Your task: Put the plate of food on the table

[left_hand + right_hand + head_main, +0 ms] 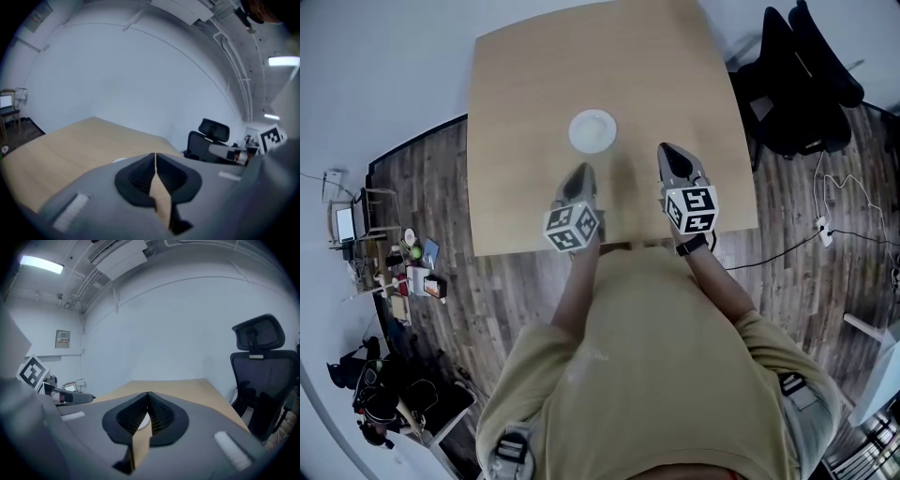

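Head view: the plate (592, 130) sits flat on the wooden surface (516, 112), around its middle and well in from every edge. Left gripper (578, 178) and right gripper (670, 157) hang on the person's side of the plate, one to each side of it, neither touching it. Judgement: the placing looks done and the step in hand is getting clear. To do that well, keep both grippers above the plate's rim and draw them away toward the person, with no sweep across the plate.

Left gripper view: jaws pressed together, nothing between the pads. Only a thin white sliver of the plate (119, 160) shows past the gripper body, lower than the jaws.

Right gripper view: jaws also closed and empty. A white patch of the plate (142, 422) shows through the gap below the closed tips, beyond them and not held.

The plate: round, white, shallow, with a raised rim. Too small and pale in every view to tell what food is on it.
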Demonstrator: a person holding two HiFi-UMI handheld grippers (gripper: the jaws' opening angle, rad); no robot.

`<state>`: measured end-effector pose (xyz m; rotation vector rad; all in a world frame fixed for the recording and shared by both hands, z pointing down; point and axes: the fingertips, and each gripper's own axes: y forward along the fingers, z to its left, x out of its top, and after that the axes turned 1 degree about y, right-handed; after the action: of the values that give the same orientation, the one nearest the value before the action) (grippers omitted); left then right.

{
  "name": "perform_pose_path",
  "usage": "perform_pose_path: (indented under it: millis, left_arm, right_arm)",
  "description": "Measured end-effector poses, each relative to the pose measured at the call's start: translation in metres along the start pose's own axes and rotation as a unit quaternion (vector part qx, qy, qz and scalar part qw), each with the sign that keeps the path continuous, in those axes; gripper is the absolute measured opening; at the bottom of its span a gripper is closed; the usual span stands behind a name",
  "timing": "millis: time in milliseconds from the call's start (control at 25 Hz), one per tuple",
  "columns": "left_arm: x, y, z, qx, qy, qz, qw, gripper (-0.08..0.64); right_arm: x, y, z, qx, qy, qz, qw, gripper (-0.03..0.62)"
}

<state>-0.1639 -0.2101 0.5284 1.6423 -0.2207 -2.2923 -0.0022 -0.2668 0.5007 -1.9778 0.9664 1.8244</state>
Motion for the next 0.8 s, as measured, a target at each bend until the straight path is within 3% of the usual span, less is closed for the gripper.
perform_pose_path:
  millis: [280, 560, 800]
  left_arm:
    - [0.014, -0.043, -0.024, 0.033, 0.102, -0.044, 0.9933, 0.002]
    - [0.036, -0.081, -0.053, 0.060, 0.202, -0.086, 0.9737, 0.002]
    - [0.028, -0.094, -0.074, 0.054, 0.227, -0.084, 0.9687, 0.002]
  right_arm:
    - [0.021, -0.042, 0.017, 0.009, -0.042, -0.034, 0.998, 0.006]
    - [0.017, -0.081, 0.023, 0.004, -0.048, -0.045, 0.998, 0.006]
    - [0.014, -0.104, 0.031, 0.010, -0.058, -0.049, 0.997, 0.006]
